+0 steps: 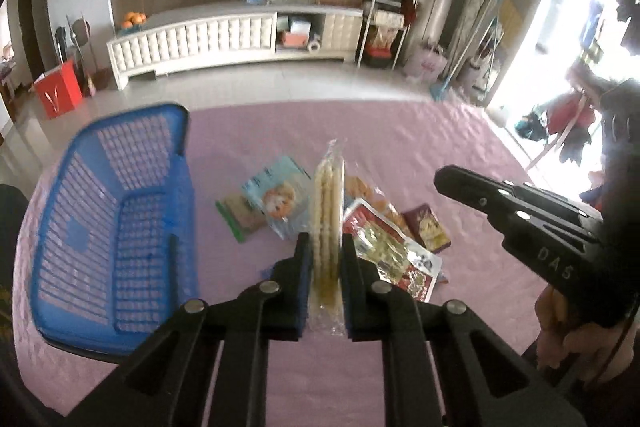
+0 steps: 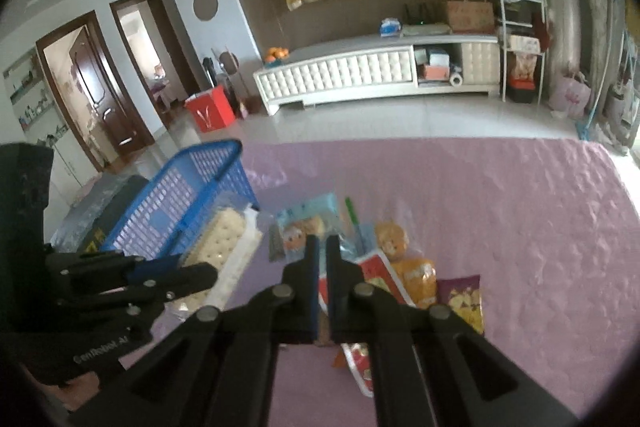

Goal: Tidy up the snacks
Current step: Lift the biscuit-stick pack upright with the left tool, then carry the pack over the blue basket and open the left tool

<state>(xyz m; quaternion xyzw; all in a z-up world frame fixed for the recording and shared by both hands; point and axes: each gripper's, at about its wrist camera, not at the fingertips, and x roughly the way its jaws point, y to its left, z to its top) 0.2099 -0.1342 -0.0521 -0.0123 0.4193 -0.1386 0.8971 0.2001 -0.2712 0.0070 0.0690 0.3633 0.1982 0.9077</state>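
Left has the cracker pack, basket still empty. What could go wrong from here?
1. The left gripper pinches the cracker pack near one end; it may swing or the crackers crack.
2. The blue basket sits tilted at the table's edge; a drop could tip it.
3. The right gripper hovers close; the arms could collide.

Open pink counter on the far and right sides; the basket and snack pile crowd the left and middle.

The blue basket [image 1: 116,219] stands at the counter's [image 1: 420,147] left edge, its mouth unblocked from above. The loose snack packets [image 1: 384,231] lie in a cluster just right of it, with a narrow strip of bare cloth between. The left tool [image 1: 325,255], clamped on a cracker pack [image 1: 328,211], hangs above that pile; the right tool [image 2: 322,247] hovers close beside it, narrowing passage there.
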